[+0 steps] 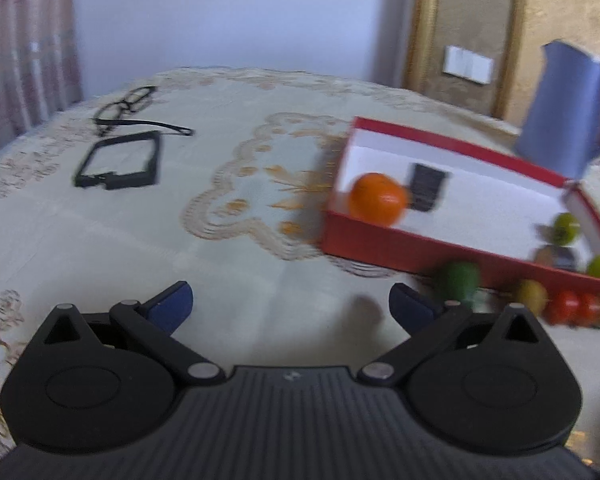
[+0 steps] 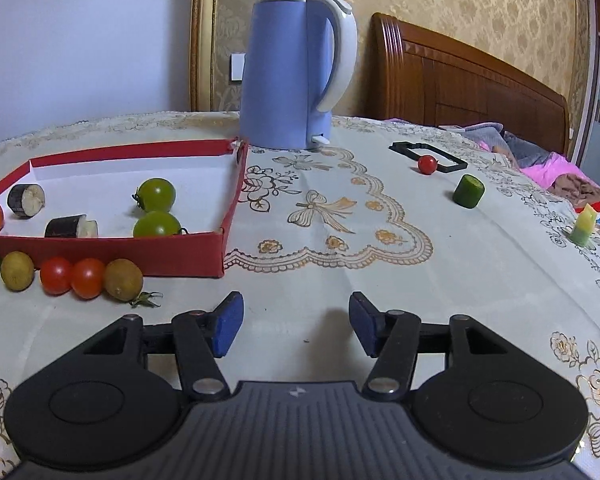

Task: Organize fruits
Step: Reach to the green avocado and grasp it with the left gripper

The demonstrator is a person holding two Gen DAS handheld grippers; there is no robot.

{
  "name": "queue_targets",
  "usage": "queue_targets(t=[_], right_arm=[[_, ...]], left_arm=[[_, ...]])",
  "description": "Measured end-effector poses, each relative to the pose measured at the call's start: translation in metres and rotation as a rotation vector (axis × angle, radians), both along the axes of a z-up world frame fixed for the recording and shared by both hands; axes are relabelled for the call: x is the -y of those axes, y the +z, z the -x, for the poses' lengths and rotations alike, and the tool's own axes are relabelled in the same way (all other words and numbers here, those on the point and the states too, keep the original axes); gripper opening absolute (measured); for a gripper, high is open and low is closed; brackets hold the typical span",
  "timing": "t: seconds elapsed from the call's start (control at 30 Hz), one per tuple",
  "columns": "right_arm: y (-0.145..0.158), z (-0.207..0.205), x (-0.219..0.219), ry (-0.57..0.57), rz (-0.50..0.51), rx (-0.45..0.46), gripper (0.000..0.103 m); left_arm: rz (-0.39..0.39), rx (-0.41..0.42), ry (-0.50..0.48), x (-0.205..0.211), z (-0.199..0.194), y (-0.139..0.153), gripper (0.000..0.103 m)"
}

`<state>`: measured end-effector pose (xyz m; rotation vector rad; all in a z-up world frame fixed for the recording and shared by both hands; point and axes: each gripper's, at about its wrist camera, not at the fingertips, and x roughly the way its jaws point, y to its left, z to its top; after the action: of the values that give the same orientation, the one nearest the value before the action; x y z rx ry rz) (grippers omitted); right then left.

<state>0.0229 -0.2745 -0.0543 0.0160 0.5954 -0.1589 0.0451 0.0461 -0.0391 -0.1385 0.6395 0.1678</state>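
Observation:
A red box (image 2: 180, 250) with a white floor holds an orange (image 1: 377, 199), two green tomatoes (image 2: 156, 194) and two dark-skinned cut pieces (image 2: 26, 200). Along its front wall on the cloth lie two red tomatoes (image 2: 72, 277), two yellow-brown fruits (image 2: 123, 279) and a green piece (image 1: 459, 282). Further right lie a red tomato (image 2: 427, 164), a green cucumber piece (image 2: 468, 191) and a yellow-green piece (image 2: 584, 226). My left gripper (image 1: 290, 306) is open and empty, left of the box. My right gripper (image 2: 296, 324) is open and empty over bare cloth.
A blue kettle (image 2: 296, 72) stands behind the box. Glasses (image 1: 134, 110) and a black frame (image 1: 118, 158) lie at the far left; another black frame (image 2: 428, 156) lies far right. A bed (image 2: 468, 80) is behind the embroidered tablecloth (image 2: 340, 208).

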Motion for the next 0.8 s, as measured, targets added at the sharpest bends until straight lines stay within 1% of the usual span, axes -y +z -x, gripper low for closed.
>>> queue_targets(t=[0.03, 0.1, 0.2, 0.27, 0.3, 0.37, 0.4, 0.43, 0.5, 0.53, 0.6, 0.67, 0.7, 0.77, 0.8], right_arm=[[-0.001, -0.002, 0.0, -0.003, 0.002, -0.002, 0.06], [0.0, -0.005, 0.001, -0.017, 0.003, -0.01, 0.065], [0.0, -0.006, 0.006, -0.023, -0.025, -0.012, 0.066], [-0.001, -0.007, 0.009, -0.031, -0.042, -0.013, 0.07], [-0.002, -0.008, 0.01, -0.039, -0.041, -0.017, 0.073], [-0.002, -0.008, 0.01, -0.047, -0.037, -0.02, 0.074], [-0.002, -0.008, 0.01, -0.046, -0.038, -0.02, 0.075], [-0.002, -0.008, 0.01, -0.048, -0.042, -0.02, 0.077], [-0.003, -0.008, 0.013, -0.05, -0.051, -0.021, 0.078], [-0.003, -0.008, 0.014, -0.049, -0.058, -0.02, 0.078], [-0.003, -0.008, 0.015, -0.048, -0.064, -0.02, 0.079], [-0.003, -0.008, 0.014, -0.047, -0.064, -0.021, 0.079], [-0.003, -0.008, 0.014, -0.047, -0.064, -0.021, 0.079], [-0.003, -0.008, 0.014, -0.047, -0.065, -0.021, 0.079], [-0.003, -0.008, 0.015, -0.047, -0.067, -0.021, 0.08]], left_arm=[[0.009, 0.007, -0.019, 0.003, 0.002, 0.003, 0.103], [0.002, 0.022, -0.044, 0.012, 0.004, 0.007, 0.103], [-0.014, 0.039, -0.085, 0.025, 0.008, 0.01, 0.103], [-0.013, 0.06, -0.132, 0.033, 0.009, 0.01, 0.103], [-0.029, 0.056, -0.152, 0.038, 0.007, 0.01, 0.103], [-0.063, 0.036, -0.153, 0.046, 0.002, 0.006, 0.103], [-0.067, 0.03, -0.151, 0.048, -0.001, 0.004, 0.103], [-0.064, 0.021, -0.152, 0.049, -0.004, 0.002, 0.099], [-0.05, 0.008, -0.156, 0.047, -0.008, -0.001, 0.093], [-0.036, 0.008, -0.168, 0.046, -0.009, -0.002, 0.092], [-0.046, 0.01, -0.177, 0.047, -0.009, -0.003, 0.091], [-0.058, 0.022, -0.198, 0.05, -0.008, -0.004, 0.083], [-0.061, 0.018, -0.214, 0.052, -0.009, -0.005, 0.076], [-0.066, 0.021, -0.234, 0.055, -0.009, -0.005, 0.067], [-0.063, 0.026, -0.251, 0.056, -0.009, -0.005, 0.055]])
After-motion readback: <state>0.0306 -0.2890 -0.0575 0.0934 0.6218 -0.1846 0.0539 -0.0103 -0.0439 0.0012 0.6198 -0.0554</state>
